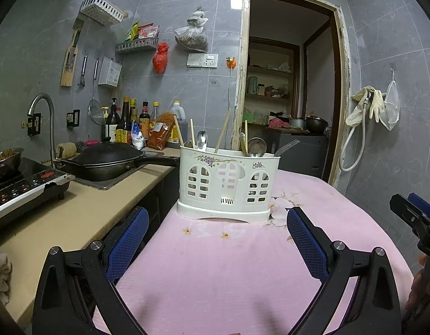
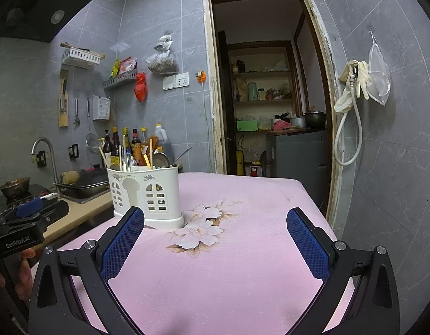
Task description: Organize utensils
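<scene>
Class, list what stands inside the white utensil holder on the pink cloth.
Sticking out of the utensil holder are wooden chopsticks, a metal spoon, a ladle and a fork. Their lower ends are mostly hidden by its walls.

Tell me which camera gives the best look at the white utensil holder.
The left wrist view: the utensil holder sits centred, large and unobstructed, with its chopsticks, spoons and fork distinct. The right wrist view shows it smaller and off to the left, its base partly hidden behind a blue finger.

Pink floral tablecloth (image 2: 243, 265), white utensil caddy (image 1: 227, 184) standing on it
</scene>
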{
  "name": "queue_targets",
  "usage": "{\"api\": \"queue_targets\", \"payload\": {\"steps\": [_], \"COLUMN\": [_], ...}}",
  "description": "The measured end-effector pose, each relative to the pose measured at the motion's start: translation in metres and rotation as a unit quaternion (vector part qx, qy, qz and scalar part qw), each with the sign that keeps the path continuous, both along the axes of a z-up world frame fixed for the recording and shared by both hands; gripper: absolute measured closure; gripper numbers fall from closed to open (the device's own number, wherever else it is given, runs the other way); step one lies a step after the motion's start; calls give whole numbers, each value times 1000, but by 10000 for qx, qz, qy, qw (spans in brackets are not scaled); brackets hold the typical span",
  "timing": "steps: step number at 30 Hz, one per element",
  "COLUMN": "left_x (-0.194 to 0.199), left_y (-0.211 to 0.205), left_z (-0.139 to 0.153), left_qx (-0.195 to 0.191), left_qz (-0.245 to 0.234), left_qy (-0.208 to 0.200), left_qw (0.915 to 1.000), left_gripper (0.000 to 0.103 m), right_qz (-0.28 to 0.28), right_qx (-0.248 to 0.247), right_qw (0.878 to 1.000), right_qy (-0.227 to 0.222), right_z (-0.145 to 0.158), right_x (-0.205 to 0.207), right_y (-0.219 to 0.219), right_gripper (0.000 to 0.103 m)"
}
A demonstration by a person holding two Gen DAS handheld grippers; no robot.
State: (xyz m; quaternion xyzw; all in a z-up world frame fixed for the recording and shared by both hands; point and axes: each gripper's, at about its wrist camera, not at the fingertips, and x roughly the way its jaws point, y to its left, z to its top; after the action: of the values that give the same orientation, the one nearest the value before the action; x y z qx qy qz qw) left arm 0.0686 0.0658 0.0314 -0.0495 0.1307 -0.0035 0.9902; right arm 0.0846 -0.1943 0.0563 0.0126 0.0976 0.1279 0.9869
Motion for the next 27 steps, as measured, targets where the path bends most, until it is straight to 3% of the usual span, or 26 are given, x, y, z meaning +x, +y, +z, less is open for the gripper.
{"api": "queue_targets", "payload": {"steps": [27], "left_x": [1], "left_y": [8], "left_z": [-2], "left_qx": [-157], "left_qz": [131], "left_qy": [-59], "left_qw": [9998], "left_gripper": [6], "right_qz": [4], "right_qx": [16], "right_qw": [10000], "right_qy": [4], "right_z": [-2], "right_x": [1], "right_y": [0], "right_gripper": [0]}}
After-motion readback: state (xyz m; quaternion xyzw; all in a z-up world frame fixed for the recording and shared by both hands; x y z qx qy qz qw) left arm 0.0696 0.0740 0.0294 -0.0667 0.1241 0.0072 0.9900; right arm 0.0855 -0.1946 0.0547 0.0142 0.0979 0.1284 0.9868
